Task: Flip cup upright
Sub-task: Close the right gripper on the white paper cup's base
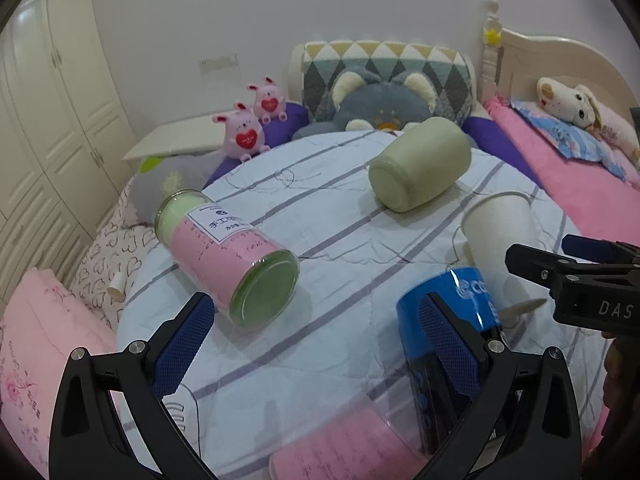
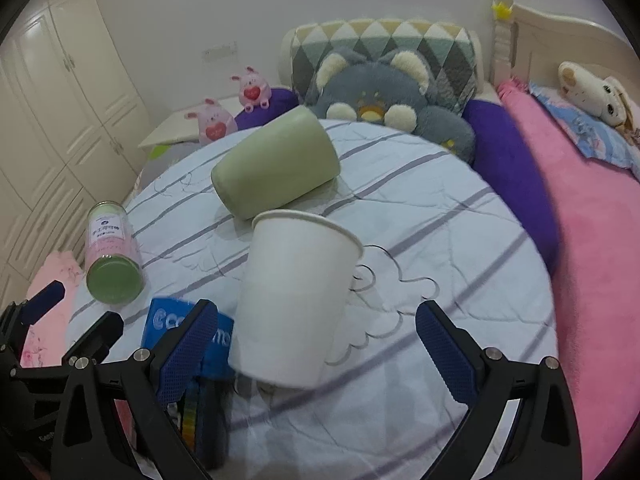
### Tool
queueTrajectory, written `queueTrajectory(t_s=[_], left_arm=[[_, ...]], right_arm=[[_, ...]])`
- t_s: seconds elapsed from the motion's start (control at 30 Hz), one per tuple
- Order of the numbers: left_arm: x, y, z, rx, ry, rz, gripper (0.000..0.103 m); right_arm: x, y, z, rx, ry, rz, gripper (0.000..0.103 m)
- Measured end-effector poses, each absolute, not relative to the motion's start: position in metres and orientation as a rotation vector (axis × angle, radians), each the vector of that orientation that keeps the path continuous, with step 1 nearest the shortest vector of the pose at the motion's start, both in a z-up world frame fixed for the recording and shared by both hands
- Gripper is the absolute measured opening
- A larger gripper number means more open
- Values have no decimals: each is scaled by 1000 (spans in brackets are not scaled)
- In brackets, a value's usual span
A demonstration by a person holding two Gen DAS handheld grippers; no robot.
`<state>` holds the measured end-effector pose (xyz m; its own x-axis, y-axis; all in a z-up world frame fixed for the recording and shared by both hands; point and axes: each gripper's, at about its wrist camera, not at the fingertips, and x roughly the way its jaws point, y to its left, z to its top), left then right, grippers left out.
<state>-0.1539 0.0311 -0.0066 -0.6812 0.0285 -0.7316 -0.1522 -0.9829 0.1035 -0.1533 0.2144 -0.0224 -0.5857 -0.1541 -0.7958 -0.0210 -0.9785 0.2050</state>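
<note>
The right gripper (image 2: 312, 344) stands with its jaws spread wide, nothing clamped; the white paper cup (image 2: 296, 296) sits between them, mouth up and leaning a little, and no pad is seen to touch its wall. The left gripper (image 1: 316, 336) is likewise released, holding nothing, though its right pad (image 1: 448, 344) stands close against a blue canister (image 1: 444, 304); contact cannot be confirmed. The cup stands on the round table (image 2: 460, 208) with the striped cloth, near the front edge, just beside the blue canister (image 2: 184, 328) and in front of a pale green cup (image 2: 276, 168) lying on its side. In my judgement the paper cup is upright or nearly so, and the step in hand is a clean release: draw the right jaws straight back along their own line, clear of both walls, since a thin paper cup would tip at a light brush. The lying green cup, if next, would want a grip across its body. The left wrist view shows the right gripper (image 1: 576, 280) from the side, alongside the cup (image 1: 496, 240), and a pink-and-green jar (image 1: 236, 264) lying close ahead; the right wrist view alone shows the cup's rim and lean, with motion blur at its base.
</note>
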Motion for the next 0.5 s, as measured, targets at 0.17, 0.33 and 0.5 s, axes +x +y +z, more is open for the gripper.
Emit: queueTrajectory(t_s=[0.17, 0.33, 0.5], left_arm=[[-169, 28, -8, -1260, 238, 2766, 103], [-179, 27, -12, -1298, 242, 2746, 103], [-185, 24, -20, -1342, 245, 2734, 103]], right_arm=[[-173, 212, -29, 1484, -317, -2661, 100], [-187, 210, -40, 1558, -340, -2608, 99], [-194, 209, -55, 1661, -336, -2571, 73]])
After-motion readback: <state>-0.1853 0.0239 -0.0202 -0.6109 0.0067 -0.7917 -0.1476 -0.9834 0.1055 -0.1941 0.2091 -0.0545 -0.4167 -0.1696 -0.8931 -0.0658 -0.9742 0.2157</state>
